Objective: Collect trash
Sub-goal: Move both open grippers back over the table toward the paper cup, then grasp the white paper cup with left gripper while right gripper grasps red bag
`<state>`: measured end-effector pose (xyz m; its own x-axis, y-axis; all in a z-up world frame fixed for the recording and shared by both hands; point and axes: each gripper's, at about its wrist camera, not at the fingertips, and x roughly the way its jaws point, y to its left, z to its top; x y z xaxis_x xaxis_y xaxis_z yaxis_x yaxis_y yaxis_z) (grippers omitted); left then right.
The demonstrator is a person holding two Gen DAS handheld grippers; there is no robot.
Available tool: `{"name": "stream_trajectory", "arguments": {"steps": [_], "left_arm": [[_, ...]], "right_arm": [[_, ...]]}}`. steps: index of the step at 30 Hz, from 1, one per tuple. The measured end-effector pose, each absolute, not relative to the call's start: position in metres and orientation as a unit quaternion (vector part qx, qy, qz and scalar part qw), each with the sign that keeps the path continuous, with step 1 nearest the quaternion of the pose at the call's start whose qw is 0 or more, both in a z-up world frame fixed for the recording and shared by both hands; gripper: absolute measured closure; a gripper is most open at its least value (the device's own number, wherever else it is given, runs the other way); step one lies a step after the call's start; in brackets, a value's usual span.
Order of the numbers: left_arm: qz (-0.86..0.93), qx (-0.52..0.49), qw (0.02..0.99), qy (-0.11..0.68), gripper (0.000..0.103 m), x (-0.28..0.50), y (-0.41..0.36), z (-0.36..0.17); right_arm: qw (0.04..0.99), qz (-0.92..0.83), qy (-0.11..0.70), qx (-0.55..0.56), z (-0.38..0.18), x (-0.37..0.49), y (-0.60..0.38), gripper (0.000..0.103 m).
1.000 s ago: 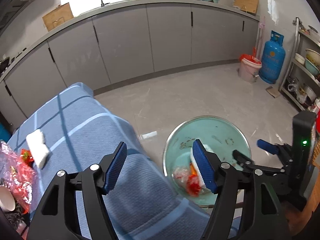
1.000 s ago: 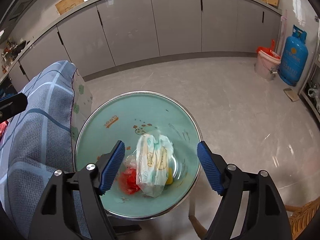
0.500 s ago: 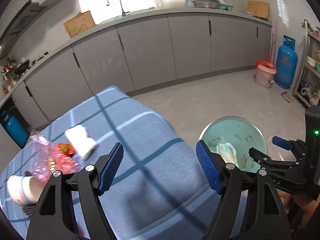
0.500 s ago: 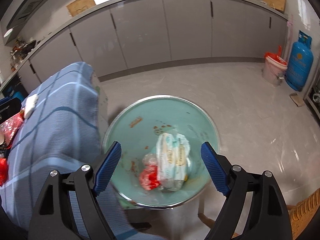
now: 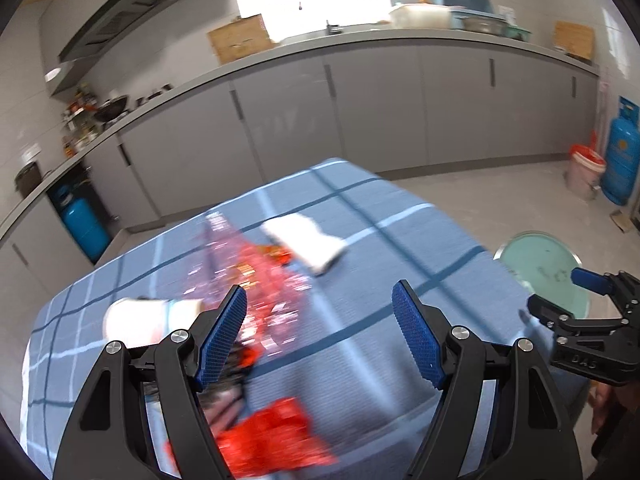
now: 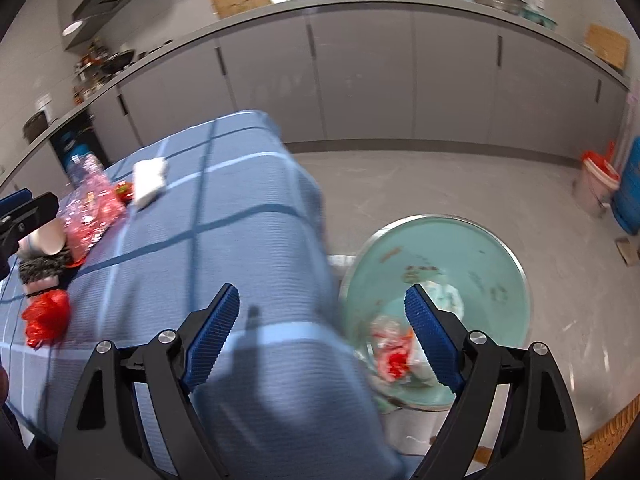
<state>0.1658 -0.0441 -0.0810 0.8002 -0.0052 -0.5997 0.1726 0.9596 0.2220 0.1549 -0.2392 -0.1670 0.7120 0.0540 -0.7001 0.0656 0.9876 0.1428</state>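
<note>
Grey kitchen cabinets stand behind a table with a blue checked cloth [image 6: 248, 240]. Left gripper [image 5: 320, 336] is wide open and empty; right gripper [image 6: 322, 332] is opening, nothing between. Some trash lies in the green basin [image 6: 480, 248] beside the table, for easy dropping; the red wrapper [image 6: 46, 318], pink bag [image 5: 260, 276] and white tissue [image 5: 304, 242] wait on the cloth.

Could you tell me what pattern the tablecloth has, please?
Blue tablecloth with a light and dark line grid; clearest in the right wrist view.

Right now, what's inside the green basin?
The basin holds a white patterned wrapper and red-and-clear plastic scraps. The right gripper's finger covers part of the pile.
</note>
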Motion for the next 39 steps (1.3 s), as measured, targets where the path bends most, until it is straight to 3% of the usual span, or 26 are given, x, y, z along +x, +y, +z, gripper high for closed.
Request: {"name": "stream_trajectory", "arguments": {"steps": [16,31,36,39], "left_arm": [[0.141,0.072,0.924,0.347,0.028,0.133,0.149,-0.1],[0.151,0.038,0.92,0.361,0.028,0.123,0.181,-0.113],[0.146,0.031,0.918,0.367,0.028,0.128,0.184,-0.114],[0.139,0.032,0.919,0.367,0.028,0.13,0.179,-0.114]], "right_arm": [[0.921,0.121,0.369,0.025,-0.135,0.156,-0.095,0.018],[0.899,0.185,0.396,-0.025,-0.151,0.155,-0.012,0.018],[0.882,0.207,0.423,-0.032,-0.167,0.159,-0.003,0.059],[0.884,0.211,0.415,-0.035,-0.166,0.157,-0.003,0.074]]}}
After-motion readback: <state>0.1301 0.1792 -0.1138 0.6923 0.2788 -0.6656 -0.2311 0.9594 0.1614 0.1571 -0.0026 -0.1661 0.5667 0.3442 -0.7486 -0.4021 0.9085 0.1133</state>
